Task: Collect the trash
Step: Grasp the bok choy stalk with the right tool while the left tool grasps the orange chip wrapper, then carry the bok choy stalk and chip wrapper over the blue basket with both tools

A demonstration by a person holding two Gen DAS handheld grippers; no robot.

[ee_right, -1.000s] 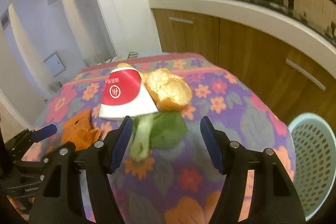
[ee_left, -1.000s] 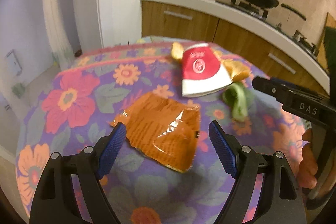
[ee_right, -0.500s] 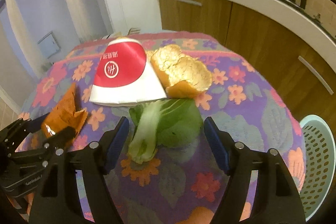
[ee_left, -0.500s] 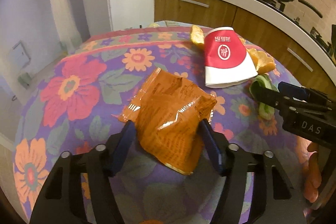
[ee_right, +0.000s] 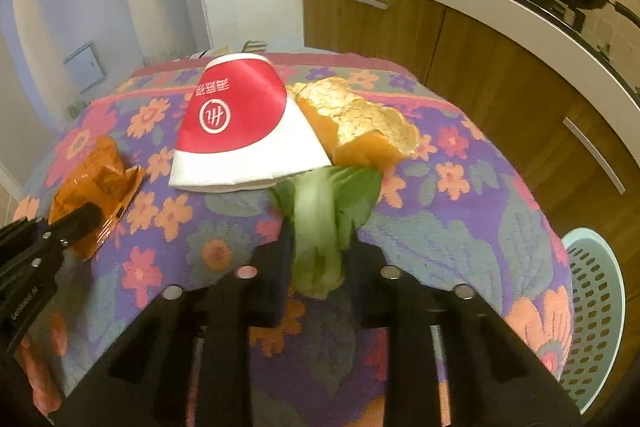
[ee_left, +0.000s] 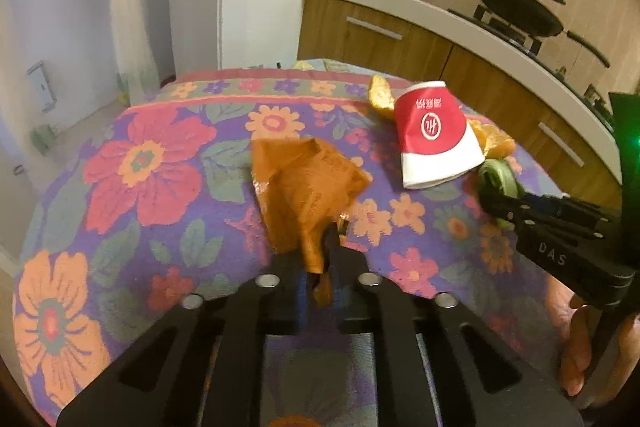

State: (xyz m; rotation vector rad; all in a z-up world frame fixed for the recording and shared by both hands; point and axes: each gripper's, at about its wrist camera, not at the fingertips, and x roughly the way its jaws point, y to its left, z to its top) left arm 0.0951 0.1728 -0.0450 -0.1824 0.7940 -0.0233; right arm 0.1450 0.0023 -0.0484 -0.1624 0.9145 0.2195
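Your left tongs (ee_left: 316,259) pinch the crumpled orange wrapper (ee_left: 308,183) over the floral bench (ee_left: 140,163); your right tongs (ee_right: 318,259) clamp the green leaf (ee_right: 324,211). Just beyond the leaf lie a flattened red-and-white paper cup (ee_right: 240,131) and orange peel (ee_right: 360,127), touching. A pale blue basket (ee_right: 596,307) stands low to the right tongs' right.

Wrapper (ee_left: 308,183): glossy crinkled orange plastic film. Cup (ee_right: 236,131): smooth matt paper. Tablecloth (ee_left: 152,219): rough woven floral cloth. Basket (ee_right: 596,311): perforated plastic.
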